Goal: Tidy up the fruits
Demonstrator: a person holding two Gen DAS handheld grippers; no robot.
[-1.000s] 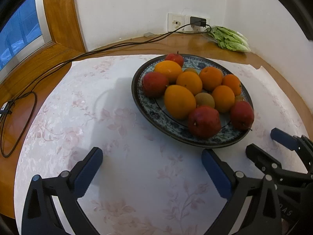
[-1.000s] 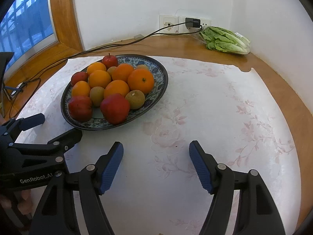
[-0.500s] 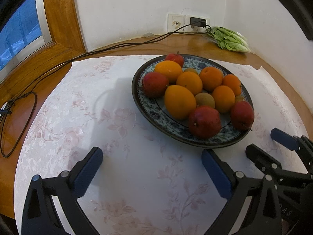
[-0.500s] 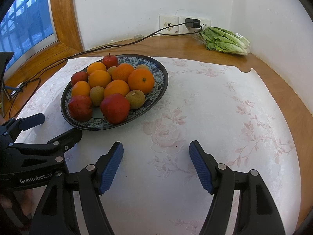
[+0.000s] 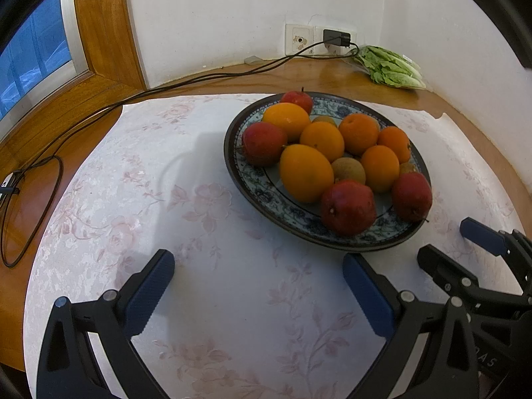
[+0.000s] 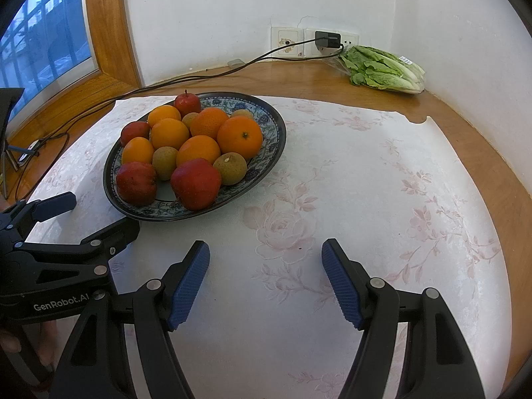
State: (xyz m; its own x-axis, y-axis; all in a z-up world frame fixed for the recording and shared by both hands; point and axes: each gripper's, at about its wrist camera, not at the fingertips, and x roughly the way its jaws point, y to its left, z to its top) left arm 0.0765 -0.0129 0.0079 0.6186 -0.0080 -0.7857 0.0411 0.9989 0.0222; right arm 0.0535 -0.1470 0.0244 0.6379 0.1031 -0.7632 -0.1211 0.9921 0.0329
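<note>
Both grippers idle near the plate (image 5: 262, 196), nothing held. Left gripper (image 5: 259, 296) fingers spread wide, empty; right gripper (image 6: 266, 279) fingers spread too, empty.

Fruit piled on the plate, mid-tabletop: oranges (image 6: 239, 136), red apples (image 6: 196, 183), small brown ones that look like kiwis (image 6: 230, 168).

Risks, my read:
- Pile is tight, pieces touching. Pulling one likely rolls its neighbours off the shallow rim.
- Round, smooth skins: an off-centre pinch could squirt a piece out.
- Grippers sit close together; reaching at once could clash them.
- Floral cloth (image 6: 365, 183) may slide if the plate gets nudged.

Room: wooden tabletop (image 6: 299, 79) in a white corner, window frame (image 5: 103, 33) left, charger cable (image 5: 99, 109) trailing across, bagged lettuce (image 6: 382, 69) at the back.
</note>
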